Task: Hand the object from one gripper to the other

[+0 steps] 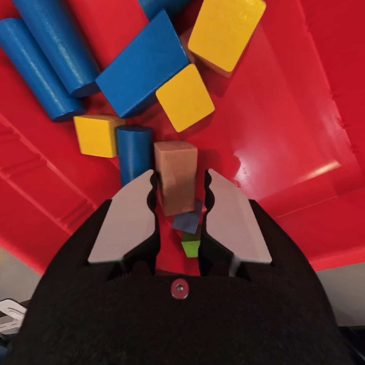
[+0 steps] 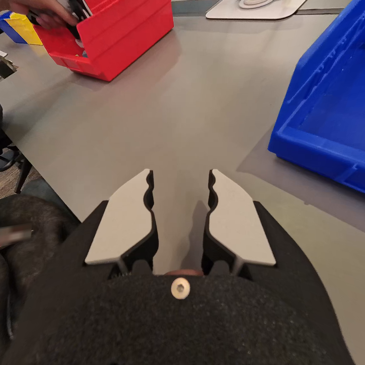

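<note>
In the left wrist view my left gripper (image 1: 179, 171) reaches down into a red bin (image 1: 276, 118). Its jaws are open around an upright tan wooden block (image 1: 176, 177). The left finger is at the block's edge and a gap shows on the right side. A small blue cube (image 1: 186, 221) and a green cube (image 1: 191, 248) lie below the tan block, between the fingers. My right gripper (image 2: 180, 171) is open and empty, low over the grey table (image 2: 177, 118). The right wrist view also shows a hand holding the left gripper (image 2: 77, 23) in the red bin (image 2: 126, 39) at far left.
Blue cylinders (image 1: 57, 49), a blue rectangular block (image 1: 142, 65) and yellow blocks (image 1: 184, 97) fill the far part of the red bin. A short blue cylinder (image 1: 134, 154) stands just left of the tan block. A blue bin (image 2: 325, 118) sits at the table's right. A white mat (image 2: 254, 9) lies at the back.
</note>
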{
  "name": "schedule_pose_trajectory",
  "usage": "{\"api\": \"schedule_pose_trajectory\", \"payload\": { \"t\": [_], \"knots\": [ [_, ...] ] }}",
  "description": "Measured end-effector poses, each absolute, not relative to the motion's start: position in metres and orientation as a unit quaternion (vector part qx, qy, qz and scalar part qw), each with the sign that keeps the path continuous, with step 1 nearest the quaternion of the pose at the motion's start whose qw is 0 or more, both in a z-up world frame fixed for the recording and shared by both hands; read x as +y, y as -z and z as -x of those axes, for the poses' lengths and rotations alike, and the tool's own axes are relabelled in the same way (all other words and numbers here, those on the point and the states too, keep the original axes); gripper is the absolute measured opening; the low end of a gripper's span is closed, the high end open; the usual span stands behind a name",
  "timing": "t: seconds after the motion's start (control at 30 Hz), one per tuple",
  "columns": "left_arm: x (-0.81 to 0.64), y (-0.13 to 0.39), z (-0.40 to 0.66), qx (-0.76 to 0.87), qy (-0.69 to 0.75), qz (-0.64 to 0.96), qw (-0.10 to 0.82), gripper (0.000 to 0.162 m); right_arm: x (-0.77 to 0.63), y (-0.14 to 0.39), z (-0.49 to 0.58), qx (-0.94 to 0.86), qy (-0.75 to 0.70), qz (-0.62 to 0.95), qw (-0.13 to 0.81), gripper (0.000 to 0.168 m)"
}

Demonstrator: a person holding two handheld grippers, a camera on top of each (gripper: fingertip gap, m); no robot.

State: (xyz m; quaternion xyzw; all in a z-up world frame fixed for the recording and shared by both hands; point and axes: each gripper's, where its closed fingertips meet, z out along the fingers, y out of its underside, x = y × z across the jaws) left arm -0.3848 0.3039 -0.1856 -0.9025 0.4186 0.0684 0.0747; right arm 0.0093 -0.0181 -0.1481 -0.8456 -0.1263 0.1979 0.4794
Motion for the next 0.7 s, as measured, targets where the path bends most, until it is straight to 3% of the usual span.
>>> {"api": "schedule_pose_trajectory", "payload": {
  "t": [0.1,0.33,0.6,0.7],
  "knots": [
    [0.305,0.191,0.379,0.411,-0.047,0.907,0.076,0.035,-0.018,0.151,-0.01,-0.127,-0.194,0.85,0.473,0.053],
    [0.31,0.18,0.375,0.393,-0.041,0.913,0.101,0.034,-0.018,0.151,-0.01,-0.124,-0.195,0.85,0.473,0.052],
    [0.268,0.092,0.319,0.337,0.235,0.883,0.226,0.034,0.001,0.132,-0.007,-0.122,-0.211,0.829,0.504,0.053],
    [0.228,0.043,0.272,0.317,0.41,0.817,0.253,0.034,0.027,0.118,0.003,-0.167,-0.198,0.815,0.519,0.064]
  ]
}}
